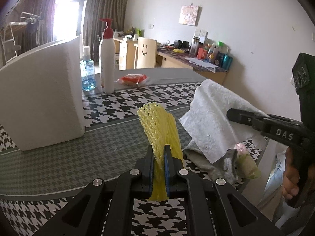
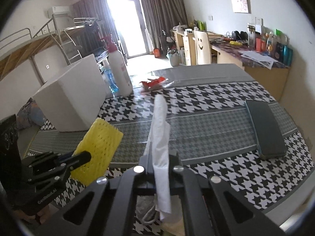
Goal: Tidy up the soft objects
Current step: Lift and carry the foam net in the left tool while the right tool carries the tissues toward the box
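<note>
So both hands are busy at this point. The left gripper [image 1: 159, 155] is pinching the yellow foam net [image 1: 158, 125] and holding it up off the table [image 1: 59, 167], just in front of the white box [image 1: 42, 96]. The right gripper [image 2: 159, 164] is clamped on a white paper towel [image 2: 160, 137], also in the air (looks like a bit of string hangs under it, hard to tell). Near the table's right edge a gray sock [image 1: 216, 167] and some pinkish-green soft thing [image 1: 246, 162] lie in a little heap, untouched. My guess is we're around the middle: two items lifted, nothing visibly put away, and the sock pile is left to sort. The dark case [image 2: 265, 129] probably isn't part of it.
</note>
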Demonstrator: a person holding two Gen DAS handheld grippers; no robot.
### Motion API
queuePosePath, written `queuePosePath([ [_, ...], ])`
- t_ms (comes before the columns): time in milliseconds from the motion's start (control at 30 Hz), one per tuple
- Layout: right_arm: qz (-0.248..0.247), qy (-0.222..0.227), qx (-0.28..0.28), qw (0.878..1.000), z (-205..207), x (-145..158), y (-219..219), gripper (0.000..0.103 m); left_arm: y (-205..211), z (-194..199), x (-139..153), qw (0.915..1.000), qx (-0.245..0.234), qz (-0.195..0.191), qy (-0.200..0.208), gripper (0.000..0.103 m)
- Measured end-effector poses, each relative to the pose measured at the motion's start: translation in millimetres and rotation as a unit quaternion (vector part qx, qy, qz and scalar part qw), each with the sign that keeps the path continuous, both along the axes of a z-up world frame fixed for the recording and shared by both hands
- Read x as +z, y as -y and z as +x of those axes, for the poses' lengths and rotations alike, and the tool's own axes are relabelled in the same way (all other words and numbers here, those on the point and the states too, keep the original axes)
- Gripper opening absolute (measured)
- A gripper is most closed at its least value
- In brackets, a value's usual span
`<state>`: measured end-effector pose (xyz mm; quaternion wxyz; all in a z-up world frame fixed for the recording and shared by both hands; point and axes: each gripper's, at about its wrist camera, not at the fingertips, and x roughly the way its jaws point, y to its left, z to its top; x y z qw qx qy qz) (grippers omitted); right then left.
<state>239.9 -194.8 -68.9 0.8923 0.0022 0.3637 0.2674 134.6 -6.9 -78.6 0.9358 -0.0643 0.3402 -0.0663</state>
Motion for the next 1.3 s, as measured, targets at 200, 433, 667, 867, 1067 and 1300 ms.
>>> queuePosePath([
  [200, 0.02, 0.011, 0.009, 1.0, -3, 13, -1, 0.004, -7, -8, 7, 0.9999, 0.011, -0.002, 0.012, 0.009],
  [433, 0.04, 0.022, 0.023, 0.999, -9, 21, -4, 0.005, -16, -21, 19, 0.9992, 0.02, 0.009, 0.034, 0.009],
  [667, 0.061, 0.02, 0.037, 0.997, -8, 24, -8, 0.004, -27, -29, 28, 0.9982, 0.034, 0.016, 0.047, 0.009],
  [867, 0.075, 0.029, 0.044, 0.996, -9, 33, -12, 0.005, -31, -33, 39, 0.9968, 0.044, 0.026, 0.062, 0.009],
  [1067, 0.076, 0.041, 0.058, 0.995, -10, 39, -22, 0.005, -37, -36, 50, 0.9951, 0.054, 0.032, 0.076, 0.009],
  [1300, 0.075, 0.053, 0.071, 0.993, -11, 44, -29, 0.005, -44, -38, 58, 0.9937, 0.061, 0.039, 0.086, 0.009],
])
